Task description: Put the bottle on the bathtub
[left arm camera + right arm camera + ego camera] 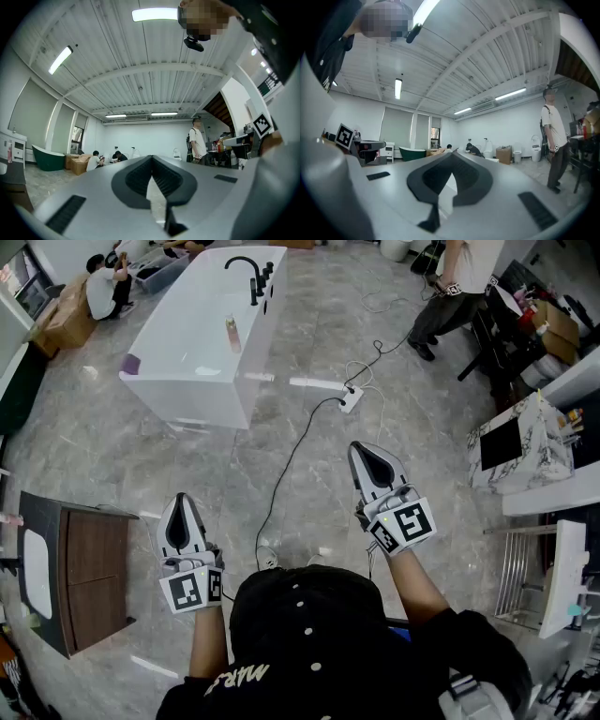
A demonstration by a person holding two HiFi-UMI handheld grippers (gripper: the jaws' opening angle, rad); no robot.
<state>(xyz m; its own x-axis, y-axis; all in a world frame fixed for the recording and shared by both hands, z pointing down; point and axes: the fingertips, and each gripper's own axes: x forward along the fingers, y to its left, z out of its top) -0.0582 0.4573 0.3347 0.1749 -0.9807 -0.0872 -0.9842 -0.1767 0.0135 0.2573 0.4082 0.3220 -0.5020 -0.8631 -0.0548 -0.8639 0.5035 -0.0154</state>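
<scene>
A white bathtub [178, 371] with a black faucet [253, 277] stands on the marble floor far ahead in the head view. A small tan bottle [231, 334] stands upright on its right-hand rim, below the faucet. My left gripper [180, 499] is held level at the lower left, shut and with nothing in it; in the left gripper view its tips [151, 157] meet. My right gripper [359, 448] is level at the lower right, also shut and bare, and its tips [453, 154] meet in the right gripper view. Both are far from the tub.
A black cable runs across the floor to a white power strip [351, 399]. At the left stands a dark wood cabinet [89, 582]. A person [459, 277] stands at the top right, and others sit at the top left [101, 287]. A marble-patterned box [530, 442] and a metal rack [520, 568] are on the right.
</scene>
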